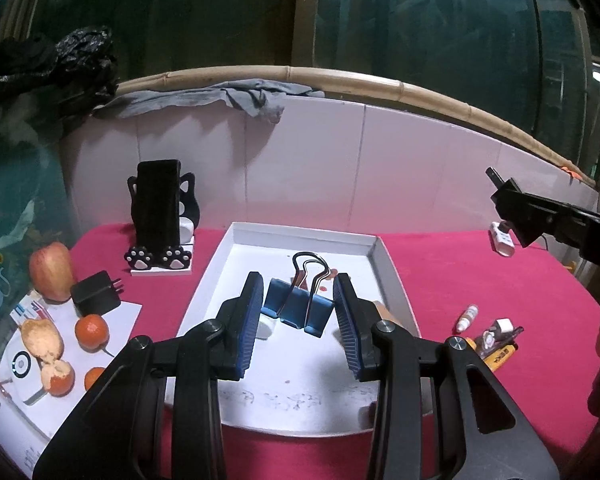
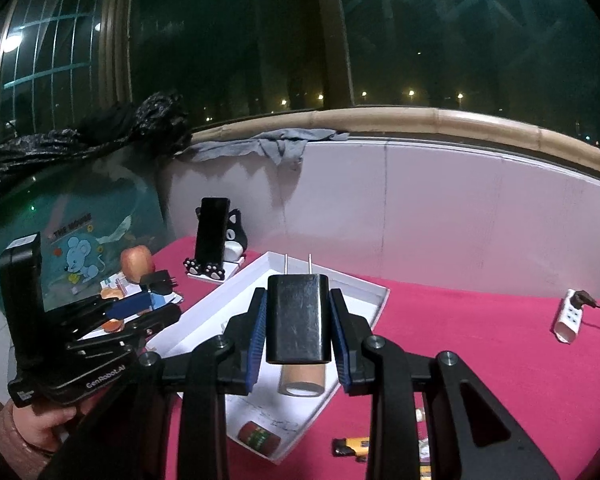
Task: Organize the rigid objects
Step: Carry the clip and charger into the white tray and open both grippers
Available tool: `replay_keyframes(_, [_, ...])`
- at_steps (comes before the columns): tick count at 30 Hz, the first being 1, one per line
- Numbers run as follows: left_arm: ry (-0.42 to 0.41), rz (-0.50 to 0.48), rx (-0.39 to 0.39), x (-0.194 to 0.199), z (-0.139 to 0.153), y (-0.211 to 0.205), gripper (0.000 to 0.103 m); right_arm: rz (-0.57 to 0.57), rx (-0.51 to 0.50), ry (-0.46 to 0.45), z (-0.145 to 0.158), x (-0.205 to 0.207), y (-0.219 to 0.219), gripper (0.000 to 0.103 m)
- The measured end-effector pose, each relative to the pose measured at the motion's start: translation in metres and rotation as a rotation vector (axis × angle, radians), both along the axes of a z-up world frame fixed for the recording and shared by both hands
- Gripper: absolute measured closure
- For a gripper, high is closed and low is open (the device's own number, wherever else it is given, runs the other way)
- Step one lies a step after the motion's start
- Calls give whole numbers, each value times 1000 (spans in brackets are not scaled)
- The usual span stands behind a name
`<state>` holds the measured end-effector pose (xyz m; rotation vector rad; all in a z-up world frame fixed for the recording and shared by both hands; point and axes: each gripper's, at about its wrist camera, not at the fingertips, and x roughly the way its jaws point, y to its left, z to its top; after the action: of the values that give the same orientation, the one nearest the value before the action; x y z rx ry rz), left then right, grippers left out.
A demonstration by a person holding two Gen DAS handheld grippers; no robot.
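Observation:
In the left wrist view my left gripper [image 1: 299, 286] is shut on a blue binder clip [image 1: 296, 310] with silver wire handles, held above the white tray [image 1: 300, 236]. From the right wrist view the same gripper [image 2: 152, 308] hangs near the tray's left rim [image 2: 204, 300] with the clip [image 2: 132, 304] in it. My right gripper [image 2: 299, 296] is shut on a black charger plug [image 2: 298, 320], prongs pointing away, over the tray. A cardboard tube [image 2: 302, 384] and a small red can [image 2: 259, 438] lie in the tray.
On the pink cloth, a cat phone stand [image 1: 160, 208], apple [image 1: 52, 270], a second black charger [image 1: 96, 294] and oranges [image 1: 92, 332] are at left. A dropper bottle [image 1: 468, 316], yellow lighter [image 1: 500, 354] and white power strip [image 2: 568, 318] are at right. A white wall stands behind.

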<state>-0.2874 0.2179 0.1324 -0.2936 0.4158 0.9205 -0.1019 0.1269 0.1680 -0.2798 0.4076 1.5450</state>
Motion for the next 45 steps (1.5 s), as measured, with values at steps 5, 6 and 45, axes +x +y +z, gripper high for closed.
replay_keyframes(5, [4, 10, -12, -2, -5, 10, 67, 22, -19, -7, -4, -10, 13, 74])
replay_keyframes(6, [5, 11, -16, -2, -6, 12, 67, 24, -22, -6, -4, -11, 16, 74])
replay_keyframes(45, [104, 62, -333, 45, -85, 119, 58, -46, -315, 133, -105, 6, 147, 47])
